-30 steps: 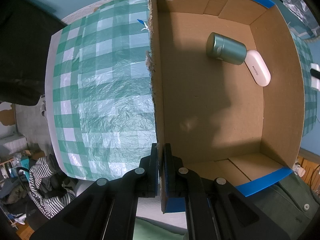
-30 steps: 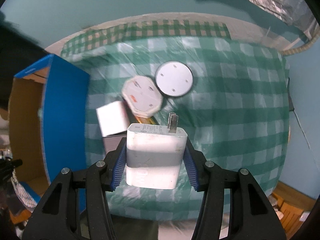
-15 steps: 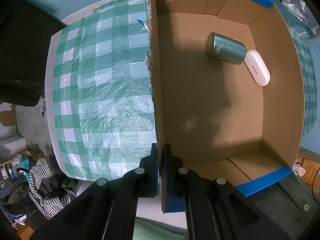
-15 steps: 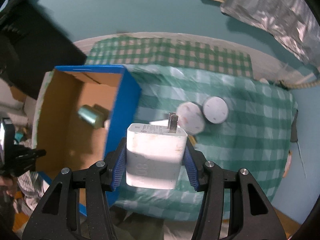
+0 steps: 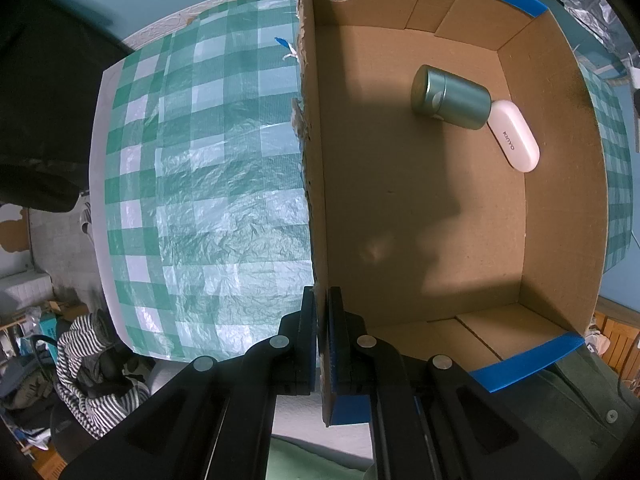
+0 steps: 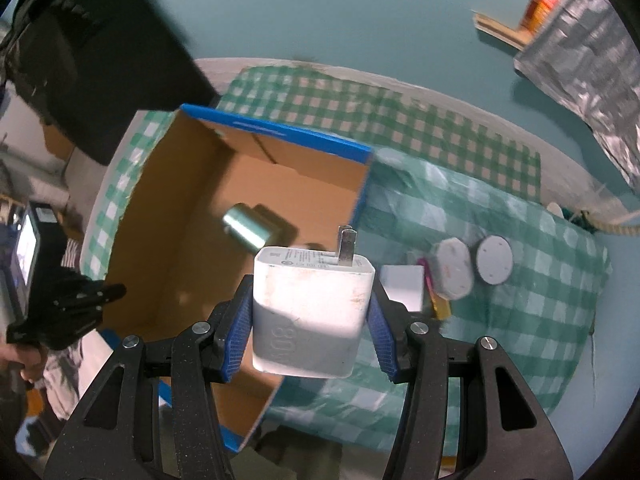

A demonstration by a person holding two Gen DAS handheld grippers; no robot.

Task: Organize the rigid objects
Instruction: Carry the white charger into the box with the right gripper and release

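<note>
My right gripper (image 6: 310, 322) is shut on a white wall charger (image 6: 314, 308), prongs pointing away, held in the air over the right wall of the cardboard box (image 6: 168, 240). My left gripper (image 5: 322, 320) is shut on the box's left wall (image 5: 316, 200). Inside the box lie a green metal tin (image 5: 452, 98), also seen in the right wrist view (image 6: 250, 230), and a white oval case (image 5: 514, 140). On the checked cloth right of the box lie two round white discs (image 6: 494, 260), (image 6: 452, 274) and a small white block (image 6: 402, 290).
A green checked tablecloth (image 5: 208, 200) covers the table (image 6: 500, 380). A silver foil sheet (image 6: 592, 64) hangs at the far right. A dark bag (image 6: 100, 64) stands behind the box. Striped clothing (image 5: 92, 372) lies below the table's left edge.
My right gripper has risen and moved left with the charger, from above the discs to the box's right wall. The left gripper and box have stayed put.
</note>
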